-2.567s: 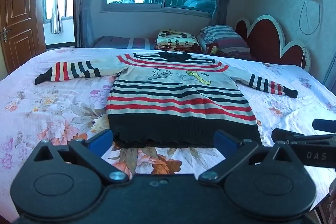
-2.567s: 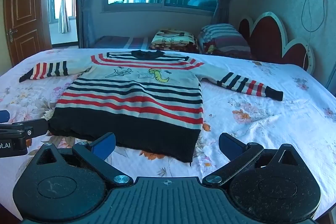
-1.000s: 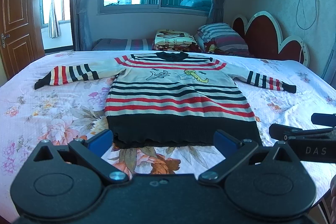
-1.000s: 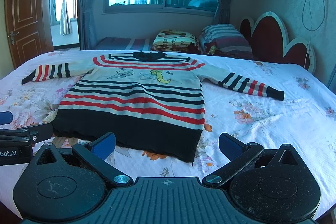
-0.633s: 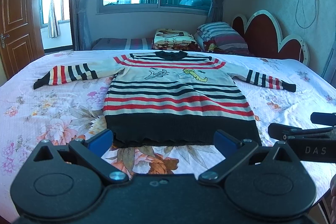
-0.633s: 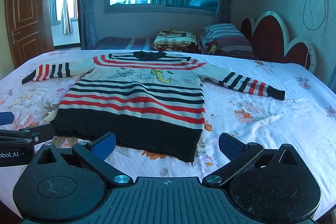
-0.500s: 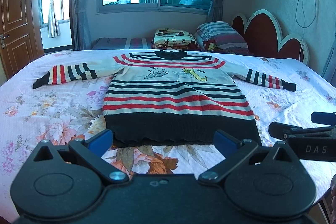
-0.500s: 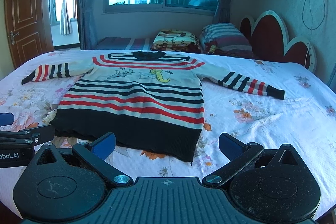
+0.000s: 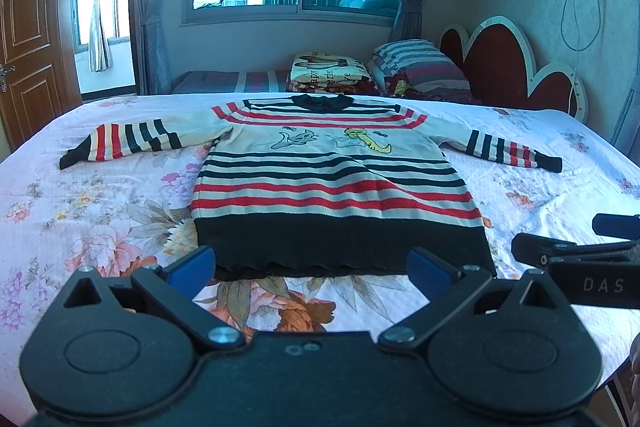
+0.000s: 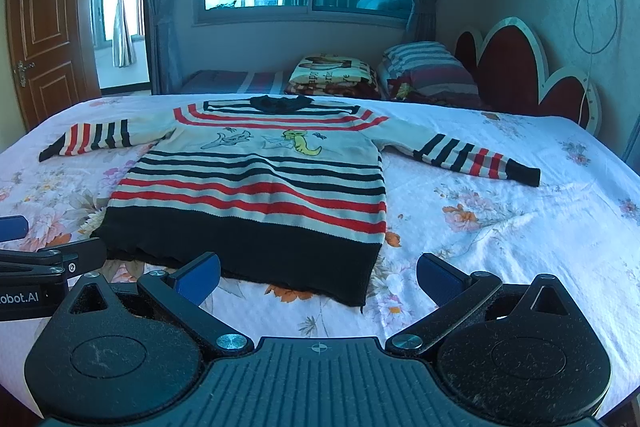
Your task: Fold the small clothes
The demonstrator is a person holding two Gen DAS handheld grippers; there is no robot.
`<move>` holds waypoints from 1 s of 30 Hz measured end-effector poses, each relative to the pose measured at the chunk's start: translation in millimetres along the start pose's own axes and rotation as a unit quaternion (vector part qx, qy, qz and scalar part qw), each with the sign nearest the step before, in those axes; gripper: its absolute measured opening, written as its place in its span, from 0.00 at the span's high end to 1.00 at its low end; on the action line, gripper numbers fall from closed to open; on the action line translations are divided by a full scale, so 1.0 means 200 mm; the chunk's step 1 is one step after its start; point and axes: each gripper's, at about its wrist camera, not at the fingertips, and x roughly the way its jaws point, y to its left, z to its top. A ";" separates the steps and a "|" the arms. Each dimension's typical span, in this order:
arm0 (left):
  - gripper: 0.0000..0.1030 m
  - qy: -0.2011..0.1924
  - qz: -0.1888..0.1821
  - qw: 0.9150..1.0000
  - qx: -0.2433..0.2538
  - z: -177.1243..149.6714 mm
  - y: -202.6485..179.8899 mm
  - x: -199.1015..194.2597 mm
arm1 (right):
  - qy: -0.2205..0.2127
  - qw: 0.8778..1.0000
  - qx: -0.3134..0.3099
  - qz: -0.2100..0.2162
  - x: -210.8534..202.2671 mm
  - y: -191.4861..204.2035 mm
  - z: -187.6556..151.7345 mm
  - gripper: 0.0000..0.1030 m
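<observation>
On the floral bedspread [image 9: 100, 211], a striped sweater [image 9: 332, 183] lay flat and face up, both sleeves spread sideways and its collar [image 9: 322, 101] pointing toward the pillows [image 9: 416, 65] at the far side. Its long axis ran straight away from the two grippers, so that the black hem [image 9: 340, 247] was the edge nearest the jaws. The left gripper [image 9: 312, 267] hovered just short of that hem and roughly centred on it, its jaws spread wide and holding nothing. The right gripper [image 10: 318, 273], its jaws likewise spread and empty, faced the hem's right corner [image 10: 360, 291], with the right sleeve [image 10: 476, 157] well apart toward the headboard [image 10: 532, 75]. Each gripper was therefore nearer its own side of the garment. No fold appeared to have been made yet; judged from this layout, the first grasp would probably fall on the hem corners or the sleeves.
</observation>
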 end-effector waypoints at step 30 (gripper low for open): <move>0.02 0.016 -0.071 0.997 -0.019 0.13 -0.09 0.31 | 0.014 0.995 0.092 -0.030 0.20 -0.32 0.09 0.00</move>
